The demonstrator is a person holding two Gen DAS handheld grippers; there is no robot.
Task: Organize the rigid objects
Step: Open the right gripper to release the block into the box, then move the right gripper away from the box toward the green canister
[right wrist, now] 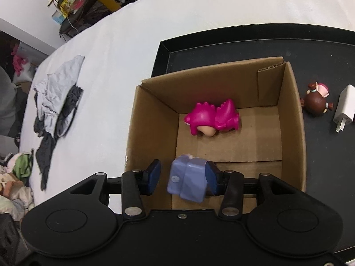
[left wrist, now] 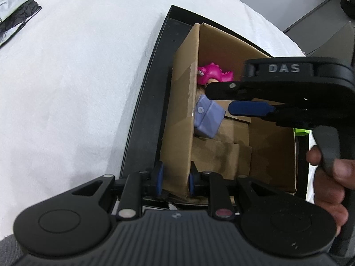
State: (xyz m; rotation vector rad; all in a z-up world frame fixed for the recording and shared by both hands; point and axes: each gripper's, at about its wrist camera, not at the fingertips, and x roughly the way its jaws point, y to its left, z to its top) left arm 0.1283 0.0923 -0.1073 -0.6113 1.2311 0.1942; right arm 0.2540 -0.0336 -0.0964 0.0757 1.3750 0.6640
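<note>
Inside the cardboard box (right wrist: pixel 290 119), near the pink toy (right wrist: pixel 213 117), the lilac block (right wrist: pixel 187 179) sat between the right gripper's (right wrist: pixel 184 178) parted pads, while the left gripper (left wrist: pixel 175 180) clamped the box's wall.

The cardboard box (right wrist: pixel 292 115) was plain brown. The tray (right wrist: pixel 221 44) was black. The tablecloth (right wrist: pixel 115 66) was white. The dinosaur toy (right wrist: pixel 210 116) was magenta with a peach underside. The block (right wrist: pixel 188 179) was pale lavender. The doll (right wrist: pixel 316 102) was dark brown with pink. The charger (right wrist: pixel 346 106) was white.
</note>
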